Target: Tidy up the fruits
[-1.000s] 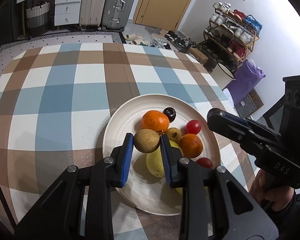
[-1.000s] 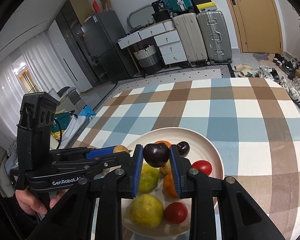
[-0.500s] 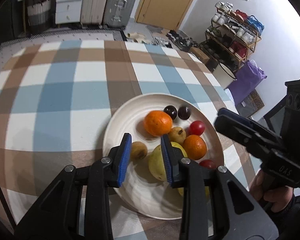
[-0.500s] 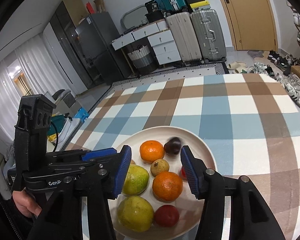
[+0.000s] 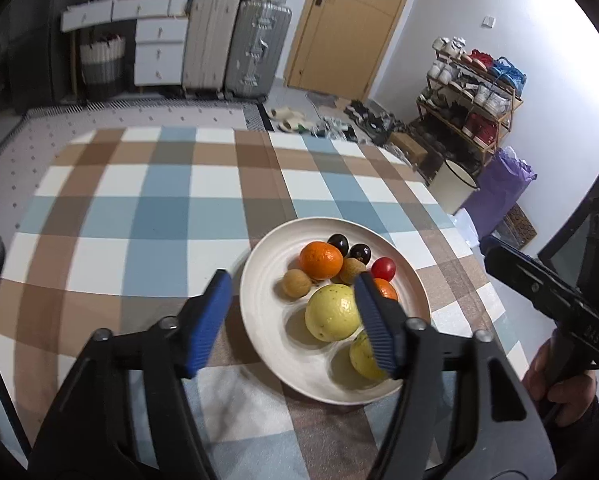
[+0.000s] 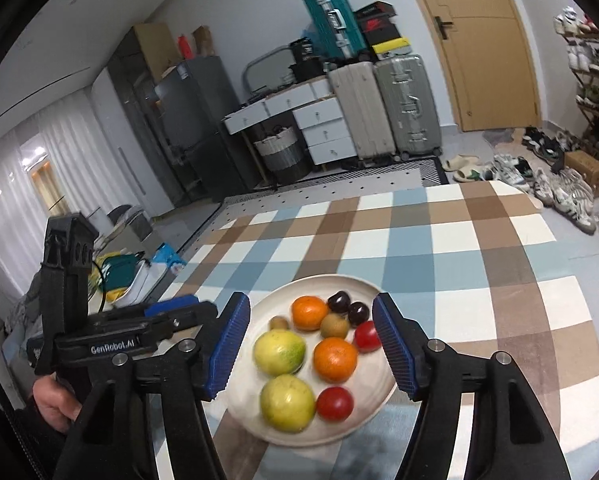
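Left gripper (image 5: 293, 318), fingers just spread and empty, has released the brown fruit (image 5: 296, 284) at the plate's (image 5: 259, 320) nine o'clock. Right gripper (image 6: 311, 346), likewise opened and empty, has dropped the dark plum (image 6: 358, 313) at twelve o'clock. All fruit appears plated.

On one white plate (image 6: 375, 288) are counted two oranges (image 6: 309, 313), two yellow-green guavas (image 6: 278, 351), two red tomatoes (image 6: 334, 403), two dark plums (image 6: 338, 301) and two small brown fruits (image 6: 334, 325).
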A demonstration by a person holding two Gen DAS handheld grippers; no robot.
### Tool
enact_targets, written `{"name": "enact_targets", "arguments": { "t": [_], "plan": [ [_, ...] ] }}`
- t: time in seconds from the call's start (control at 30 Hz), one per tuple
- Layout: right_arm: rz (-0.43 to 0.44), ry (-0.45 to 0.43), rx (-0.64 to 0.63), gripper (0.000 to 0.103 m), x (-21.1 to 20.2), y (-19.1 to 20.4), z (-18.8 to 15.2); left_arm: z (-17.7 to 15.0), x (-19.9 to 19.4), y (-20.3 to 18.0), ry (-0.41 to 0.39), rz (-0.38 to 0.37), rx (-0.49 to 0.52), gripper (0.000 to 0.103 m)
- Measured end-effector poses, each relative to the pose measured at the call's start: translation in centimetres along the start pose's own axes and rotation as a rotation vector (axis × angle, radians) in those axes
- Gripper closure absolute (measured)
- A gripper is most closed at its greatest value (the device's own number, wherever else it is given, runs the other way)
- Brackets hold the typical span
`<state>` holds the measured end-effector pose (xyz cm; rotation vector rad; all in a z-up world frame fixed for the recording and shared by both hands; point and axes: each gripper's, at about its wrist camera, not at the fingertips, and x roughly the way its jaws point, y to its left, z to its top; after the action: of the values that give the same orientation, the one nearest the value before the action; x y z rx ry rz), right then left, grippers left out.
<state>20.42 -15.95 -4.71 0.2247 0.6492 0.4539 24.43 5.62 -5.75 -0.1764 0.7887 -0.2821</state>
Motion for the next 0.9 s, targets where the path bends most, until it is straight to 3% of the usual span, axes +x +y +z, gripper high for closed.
{"name": "enact_targets", "arguments": {
  "t": [0.07,0.2,0.4,0.5,0.9],
  "plan": [
    [-0.014,-0.013,-0.027,0.036,-0.9,0.8,-0.5,-0.5,-1.2,-0.2,-0.021,0.016,0.002,0.029],
    [-0.021,-0.058,-0.050,0.021,-2.7,1.7,-1.5,-1.6,-3.5,-1.0,-0.070,0.056,0.017,0.020],
    [-0.031,-0.121,-0.065,0.010,-5.2,2.5,-2.8,-3.1,-7.0,-2.1,-0.145,0.103,0.026,0.002],
    [-0.043,-0.154,-0.074,0.004,-6.5,2.9,-3.5,-4.0,-8.4,-2.5,-0.189,0.115,0.033,0.001],
    [-0.077,-0.248,-0.099,0.001,-9.1,2.9,-6.7,-8.3,-11.4,-4.9,-0.316,0.221,0.116,0.001]
  ]
}}
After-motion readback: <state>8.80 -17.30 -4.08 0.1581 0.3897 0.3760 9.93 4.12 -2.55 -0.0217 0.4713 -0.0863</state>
